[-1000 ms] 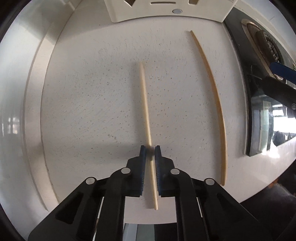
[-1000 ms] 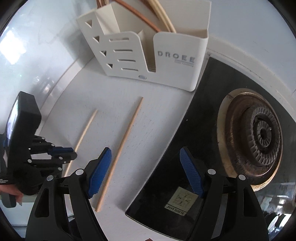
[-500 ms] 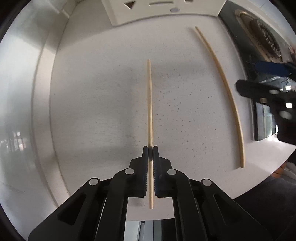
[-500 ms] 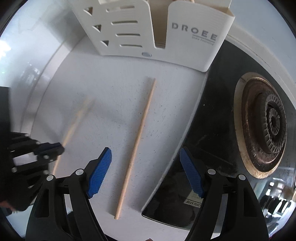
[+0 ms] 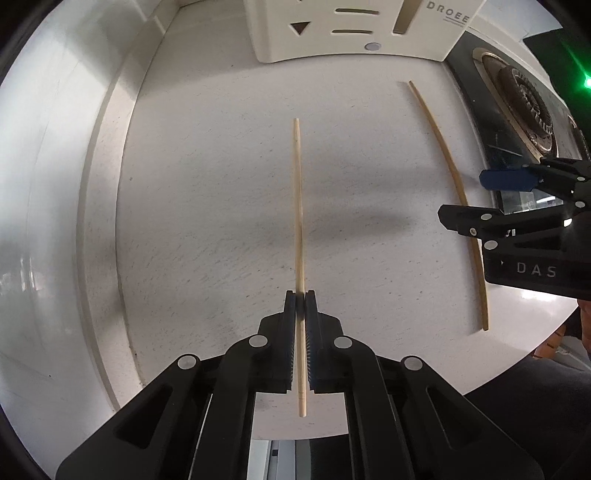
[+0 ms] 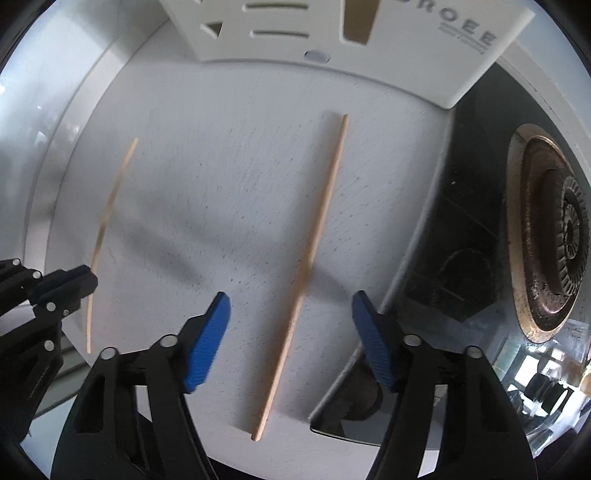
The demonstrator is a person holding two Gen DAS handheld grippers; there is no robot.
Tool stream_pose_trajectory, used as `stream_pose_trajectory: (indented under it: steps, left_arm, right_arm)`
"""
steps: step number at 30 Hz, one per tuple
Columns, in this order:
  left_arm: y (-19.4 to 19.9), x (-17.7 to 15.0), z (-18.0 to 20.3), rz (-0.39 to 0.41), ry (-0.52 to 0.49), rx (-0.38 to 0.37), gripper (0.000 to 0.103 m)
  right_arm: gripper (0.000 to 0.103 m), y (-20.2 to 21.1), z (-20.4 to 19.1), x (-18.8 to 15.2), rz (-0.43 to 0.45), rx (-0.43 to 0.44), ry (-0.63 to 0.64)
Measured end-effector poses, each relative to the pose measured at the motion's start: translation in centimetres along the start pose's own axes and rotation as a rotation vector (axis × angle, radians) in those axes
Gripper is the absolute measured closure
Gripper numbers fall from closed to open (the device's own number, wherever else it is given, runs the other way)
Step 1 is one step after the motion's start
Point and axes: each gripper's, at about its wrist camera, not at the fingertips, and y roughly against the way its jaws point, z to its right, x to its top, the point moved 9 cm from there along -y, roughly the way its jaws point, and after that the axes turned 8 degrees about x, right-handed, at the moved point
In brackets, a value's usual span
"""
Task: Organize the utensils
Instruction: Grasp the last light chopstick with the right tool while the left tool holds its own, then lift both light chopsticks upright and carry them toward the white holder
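Left gripper (image 5: 300,295) clamps one chopstick (image 5: 298,206) near its lower end, so the long shaft projects forward, clear for carrying. Right gripper (image 6: 290,306) straddles the second chopstick (image 6: 314,251), which lies flat on the counter (image 6: 221,166); its jaws have just been closing, pads not touching yet. Beyond stands the white utensil holder (image 6: 332,33), probable destination.

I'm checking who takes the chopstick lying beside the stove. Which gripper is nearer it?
Right. The right gripper is open astride the chopstick; the left gripper grips the other chopstick.
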Motion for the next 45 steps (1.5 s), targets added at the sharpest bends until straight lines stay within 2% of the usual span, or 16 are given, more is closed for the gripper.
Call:
stream_pose_trajectory:
  steps: [3, 7, 9, 10, 11, 12, 16, 20, 25, 28, 32, 38, 40, 45]
  left_arm:
    - [-0.3, -0.3, -0.2, -0.004, 0.017, -0.015, 0.098]
    - [-0.2, -0.5, -0.2, -0.001, 0.027, -0.025, 0.098]
    - [-0.3, -0.7, -0.1, 0.001, 0.026, -0.028, 0.098]
    - [-0.3, -0.7, 0.0, 0.003, 0.025, -0.028, 0.098]
    - [-0.3, -0.9, 0.1, 0.004, 0.025, -0.028, 0.098]
    - [-0.4, -1.0, 0.2, 0.006, 0.024, -0.03, 0.098]
    - [-0.1, -1.4, 0.6, 0.01, 0.031, -0.035, 0.098]
    - [0.4, -1.5, -1.1, 0.016, 0.045, -0.036, 0.098]
    - [1.5, -1.9, -1.7, 0.03, 0.098, -0.061, 0.098]
    - [2.4, -2.1, -2.3, 0.053, 0.145, -0.071, 0.098]
    - [3.9, -1.8, -3.6, 0.095, 0.221, -0.074, 0.098]
    - [8.7, -0.3, -5.3, 0.251, 0.305, -0.037, 0.099]
    - [10.1, 0.8, -5.8, 0.287, 0.332, -0.045, 0.098]
    - [11.4, 3.1, -5.5, 0.333, 0.341, -0.035, 0.098]
  right_arm:
    - [0.039, -0.2, -0.4, 0.1, -0.009, -0.005, 0.009]
    - [0.049, -0.4, -0.5, 0.4, -0.038, -0.045, 0.025]
    - [0.057, -0.4, -0.3, 0.2, -0.056, -0.063, 0.027]
    - [0.07, -0.3, -0.2, 0.3, -0.064, -0.08, 0.032]
    - [0.088, -0.3, -0.3, 0.4, -0.07, -0.08, 0.04]
    - [0.092, -0.3, -0.3, 0.4, -0.079, -0.076, 0.04]
    - [0.095, -0.3, -0.1, 1.0, -0.089, -0.012, -0.007]
    - [0.096, -0.3, 0.0, 1.1, -0.074, 0.05, -0.021]
    - [0.096, 0.5, 0.7, 0.6, -0.061, 0.12, -0.002]
    - [0.096, 1.2, 0.4, 0.9, -0.03, 0.131, 0.047]
    - [0.096, 3.5, -0.5, 1.7, 0.056, 0.13, 0.127]
    - [0.096, 8.4, -1.5, 2.9, 0.223, 0.138, 0.239]
    - [0.096, 10.1, -2.1, 3.2, 0.283, 0.147, 0.263]
    - [0.096, 13.1, -1.7, 3.8, 0.403, 0.163, 0.288]
